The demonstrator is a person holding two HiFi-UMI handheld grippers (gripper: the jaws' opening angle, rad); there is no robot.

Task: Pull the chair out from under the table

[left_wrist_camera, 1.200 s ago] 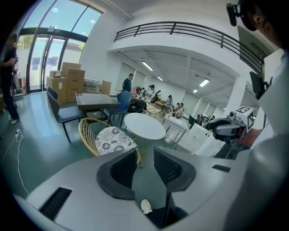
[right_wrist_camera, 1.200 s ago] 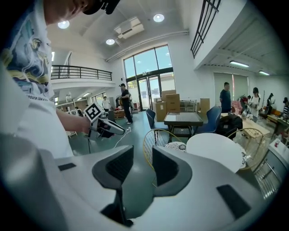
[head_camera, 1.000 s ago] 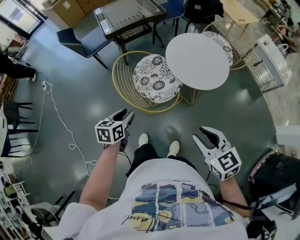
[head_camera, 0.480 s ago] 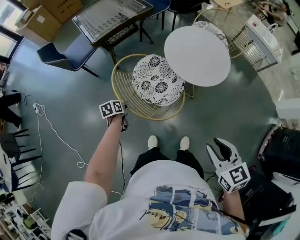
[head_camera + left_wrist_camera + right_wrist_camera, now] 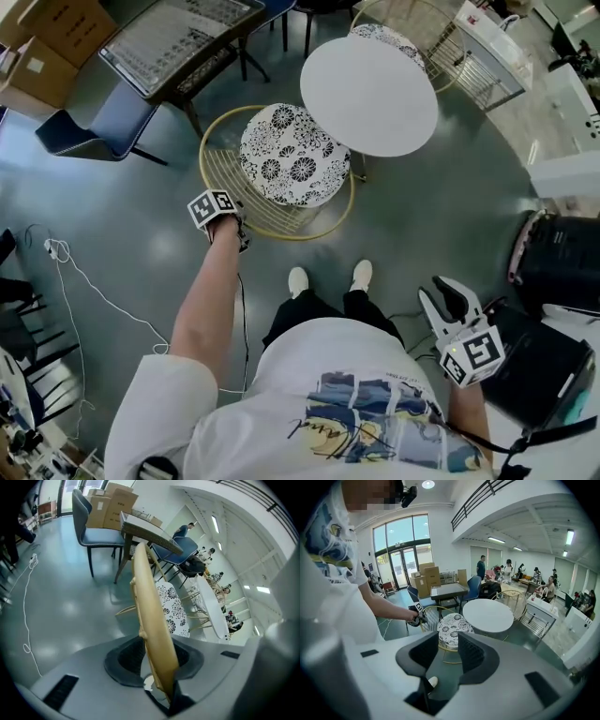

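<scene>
The chair has a gold wire frame and a black-and-white flowered cushion [image 5: 291,155]; it stands partly under the round white table [image 5: 368,82]. My left gripper [image 5: 234,223] is down at the chair's near-left rim [image 5: 214,183]. In the left gripper view the gold rim [image 5: 150,602] runs between the closing jaws of that gripper [image 5: 157,656], and both pads look to be against it. My right gripper [image 5: 448,295] hangs open by the person's right side, well away from the chair. Nothing lies between the jaws of the right gripper [image 5: 443,656] in its own view.
A second wire chair [image 5: 403,37] stands behind the white table. A dark table [image 5: 173,42], a blue chair [image 5: 98,127] and cardboard boxes [image 5: 47,33] are at the back left. A white cable [image 5: 84,281] trails on the floor. A black bag [image 5: 558,262] sits at right.
My left arm has stretched forward and down from beside the body to the chair's rim, and its jaws opened wide and then closed round the rim. The right gripper has sunk a little.
</scene>
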